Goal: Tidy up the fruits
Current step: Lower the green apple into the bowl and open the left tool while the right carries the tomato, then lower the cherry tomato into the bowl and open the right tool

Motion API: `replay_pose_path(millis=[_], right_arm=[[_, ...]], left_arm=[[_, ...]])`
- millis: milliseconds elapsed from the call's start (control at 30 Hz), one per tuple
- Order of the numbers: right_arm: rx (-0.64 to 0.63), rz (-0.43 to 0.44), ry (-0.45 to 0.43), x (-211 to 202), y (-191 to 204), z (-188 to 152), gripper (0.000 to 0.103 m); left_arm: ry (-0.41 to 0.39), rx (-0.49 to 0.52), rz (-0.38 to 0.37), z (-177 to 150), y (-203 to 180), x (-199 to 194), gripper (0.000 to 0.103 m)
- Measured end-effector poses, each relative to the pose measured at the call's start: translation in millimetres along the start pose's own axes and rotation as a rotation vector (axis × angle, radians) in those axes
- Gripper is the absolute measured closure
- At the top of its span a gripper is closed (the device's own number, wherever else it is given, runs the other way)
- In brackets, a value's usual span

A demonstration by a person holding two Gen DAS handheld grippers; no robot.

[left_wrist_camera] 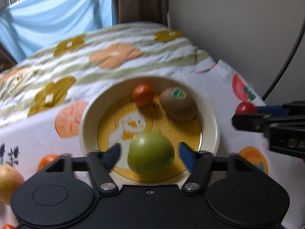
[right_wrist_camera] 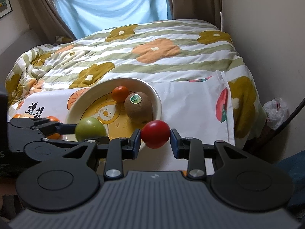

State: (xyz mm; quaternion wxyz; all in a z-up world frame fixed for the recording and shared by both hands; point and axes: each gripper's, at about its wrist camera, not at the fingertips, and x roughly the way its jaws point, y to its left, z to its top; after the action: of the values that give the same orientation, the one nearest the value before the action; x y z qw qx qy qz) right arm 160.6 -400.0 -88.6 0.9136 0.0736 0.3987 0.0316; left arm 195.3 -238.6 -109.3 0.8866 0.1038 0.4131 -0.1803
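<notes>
A cream bowl (left_wrist_camera: 216,131) with a duck picture holds a small orange (left_wrist_camera: 143,94), a brown kiwi (left_wrist_camera: 178,103) with a green sticker and a green apple (left_wrist_camera: 150,153). My left gripper (left_wrist_camera: 150,155) is open around the green apple, with gaps on both sides. My right gripper (right_wrist_camera: 155,139) is shut on a red tomato (right_wrist_camera: 155,136) and holds it at the bowl's (right_wrist_camera: 150,89) near right rim. The tomato (left_wrist_camera: 246,107) and right gripper also show at the right of the left wrist view. The apple (right_wrist_camera: 90,128) and left gripper (right_wrist_camera: 83,131) show in the right wrist view.
The bowl stands on a white fruit-print cloth (right_wrist_camera: 190,105) over a floral quilt (right_wrist_camera: 152,49). A yellowish fruit (left_wrist_camera: 8,183) and oranges (left_wrist_camera: 47,160) lie left of the bowl. A wall and black cable (left_wrist_camera: 286,57) are to the right; a plastic bag (right_wrist_camera: 276,112) lies on the floor.
</notes>
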Motion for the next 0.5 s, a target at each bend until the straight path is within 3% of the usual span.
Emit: replay_pose_path(millis=[100,500], right_arm=[[-0.002,0.0,-0.004,0,2,2,0.055],[-0.068,0.056,0.007,22,21,6,0.055]], left_arm=[[-0.028,0.008,0.012,3,5,-12,0.016],[-0.013,-0.053,0.066,-9,34,-36,0.016]])
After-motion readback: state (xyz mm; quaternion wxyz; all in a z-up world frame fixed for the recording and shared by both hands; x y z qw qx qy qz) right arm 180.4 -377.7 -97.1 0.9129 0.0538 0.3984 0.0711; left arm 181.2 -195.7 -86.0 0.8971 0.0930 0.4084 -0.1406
